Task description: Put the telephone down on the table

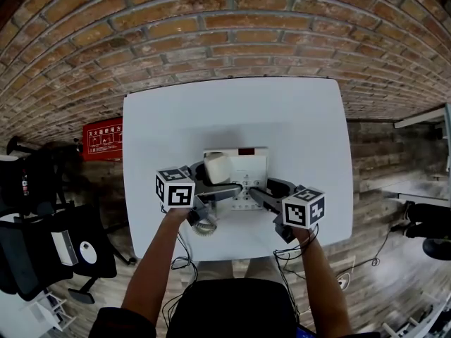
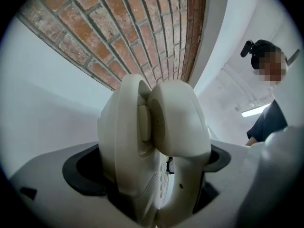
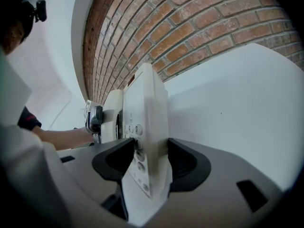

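Note:
A cream telephone (image 1: 238, 169) is over the near middle of the white table (image 1: 282, 111), its handset (image 1: 217, 167) lying on its left side. My left gripper (image 1: 225, 191) is shut on that left side, and in the left gripper view its jaws clamp the handset (image 2: 178, 122) and the base (image 2: 121, 137) together. My right gripper (image 1: 259, 194) is shut on the telephone's right edge; the keypad edge (image 3: 145, 127) stands between the dark pads (image 3: 190, 163). Whether the telephone rests on the table or hangs just above it cannot be told.
The telephone's coiled cord (image 1: 204, 227) lies by the table's front edge. Brick surface surrounds the table. A red sign (image 1: 102, 138) and black chairs (image 1: 42, 224) stand at the left. Shelving (image 1: 423, 118) stands at the right. The person (image 2: 268, 113) shows in the left gripper view.

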A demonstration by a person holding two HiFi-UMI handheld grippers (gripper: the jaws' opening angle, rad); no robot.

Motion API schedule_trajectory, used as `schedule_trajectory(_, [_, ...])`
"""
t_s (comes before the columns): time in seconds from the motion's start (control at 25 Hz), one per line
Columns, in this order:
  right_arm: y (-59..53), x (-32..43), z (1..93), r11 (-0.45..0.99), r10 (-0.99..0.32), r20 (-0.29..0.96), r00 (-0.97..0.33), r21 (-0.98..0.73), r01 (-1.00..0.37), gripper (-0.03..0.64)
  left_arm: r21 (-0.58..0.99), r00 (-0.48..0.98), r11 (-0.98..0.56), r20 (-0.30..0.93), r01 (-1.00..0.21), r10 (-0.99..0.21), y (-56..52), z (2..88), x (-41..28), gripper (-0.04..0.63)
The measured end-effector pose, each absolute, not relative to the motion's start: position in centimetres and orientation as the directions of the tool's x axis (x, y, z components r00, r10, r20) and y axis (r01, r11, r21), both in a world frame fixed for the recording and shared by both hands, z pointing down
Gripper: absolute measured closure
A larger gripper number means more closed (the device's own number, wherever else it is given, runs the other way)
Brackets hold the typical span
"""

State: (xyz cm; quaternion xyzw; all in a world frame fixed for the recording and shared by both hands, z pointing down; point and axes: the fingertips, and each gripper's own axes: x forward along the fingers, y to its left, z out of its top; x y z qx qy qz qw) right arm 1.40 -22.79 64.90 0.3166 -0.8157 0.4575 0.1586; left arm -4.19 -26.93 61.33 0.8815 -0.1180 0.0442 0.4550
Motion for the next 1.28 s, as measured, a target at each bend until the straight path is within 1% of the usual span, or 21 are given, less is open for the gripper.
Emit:
schedule_trajectory(0.28, [-23.2, 1.7, 65.5, 0.376, -0.382, 0.578, -0.722, -0.616, -0.692, 0.396, 0.802, 0.961, -0.532, 0.197, -0.271, -0.193, -27.3, 62.0, -4.3, 0.034])
schedule_trajectory(0.8, [-23.7, 1.7, 66.0, 0.356, -0.428, 0.587, -0.687, -0.589, -0.725, 0.399, 0.847, 0.950, -0.442, 0.208, -0.294, -0.233, -28.0, 63.2, -5.2, 0.035])
schedule_trajectory(1.04, [-23.8, 1.8, 66.1, 0.337, -0.445, 0.585, -0.678, -0.592, -0.732, 0.400, 0.857, 0.949, -0.419, 0.222, -0.300, -0.226, -28.2, 63.3, -5.0, 0.037])
schedule_trajectory(1.28, [-23.9, 1.8, 66.2, 0.335, -0.461, 0.593, -0.661, -0.573, -0.748, 0.402, 0.854, 0.938, -0.392, 0.282, -0.341, -0.201, -28.4, 65.4, -5.5, 0.037])
